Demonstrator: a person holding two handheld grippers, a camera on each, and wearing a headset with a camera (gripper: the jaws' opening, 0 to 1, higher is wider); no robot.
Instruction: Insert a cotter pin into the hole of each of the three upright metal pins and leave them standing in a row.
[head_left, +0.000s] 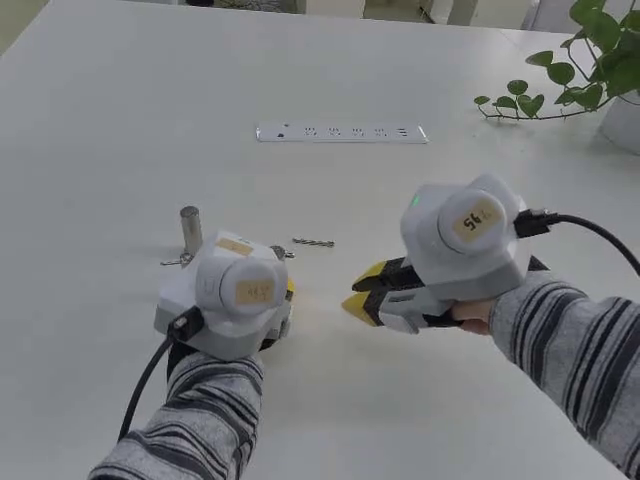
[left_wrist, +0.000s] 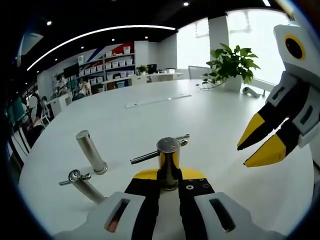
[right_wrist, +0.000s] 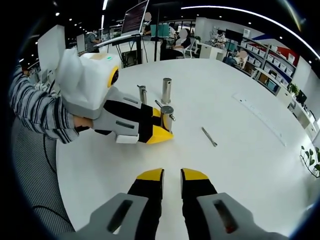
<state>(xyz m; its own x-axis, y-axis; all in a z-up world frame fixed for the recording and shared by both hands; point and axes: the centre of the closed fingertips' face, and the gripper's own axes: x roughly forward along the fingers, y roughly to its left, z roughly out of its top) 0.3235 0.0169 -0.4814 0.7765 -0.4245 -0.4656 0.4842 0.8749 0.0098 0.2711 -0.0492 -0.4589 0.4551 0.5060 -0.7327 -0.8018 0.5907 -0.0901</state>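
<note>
A: How are the jaws set?
B: The left gripper (left_wrist: 169, 179) is clamped on an upright metal pin (left_wrist: 168, 156) crossed by a cotter pin (left_wrist: 149, 156); the right gripper (right_wrist: 171, 175) is parted, empty.
A: And the rest?
B: A second pin (left_wrist: 90, 150) and third pin (left_wrist: 86, 186) are stood beside; a loose cotter pin (head_left: 313, 242) is laid apart.

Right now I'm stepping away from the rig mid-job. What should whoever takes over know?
Left gripper: shut on an upright metal pin that stands on the table, with a cotter pin apparently through it.
Right gripper: open, empty, close beside it.
Second pin: looks fitted too.
Third pin: upright, bare.
Loose cotter pin: lying on the table.
Left to do: fit the loose one into the bare pin, then line up all three.
</note>
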